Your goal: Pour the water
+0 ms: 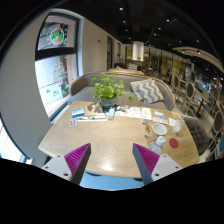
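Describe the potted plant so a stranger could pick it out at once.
Start at the light wooden table beyond the open fingers. At its far edge stands the potted plant, near the cushioned chair. It is the only leafy green thing there, taller than the small items around it.

Beyond the gripper, a bench; plant at its far edge, cups right, chair behind.

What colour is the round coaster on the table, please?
Red, seen in the gripper view: coaster on the table.
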